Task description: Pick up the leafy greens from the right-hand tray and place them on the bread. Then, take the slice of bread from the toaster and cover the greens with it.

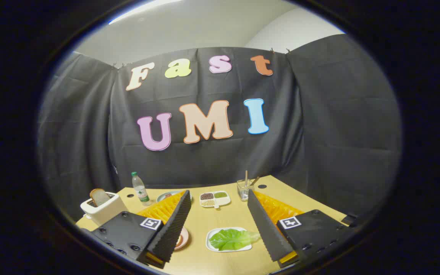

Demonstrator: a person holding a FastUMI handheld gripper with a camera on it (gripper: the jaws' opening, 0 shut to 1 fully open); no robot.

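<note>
Greens (230,239) wait on the white tray (211,245) between wide-spread gripper (220,244) fingers — first step; next: descend, close on the leaf.

Water bottle (139,188) upright near divided dish (215,199) of grains; glass (245,190) holding utensils just beside dish.

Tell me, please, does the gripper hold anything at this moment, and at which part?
Nothing is held. The gripper is open, its fingers spread wide above the table. The leafy greens lie untouched on their white tray, between the fingers.
</note>
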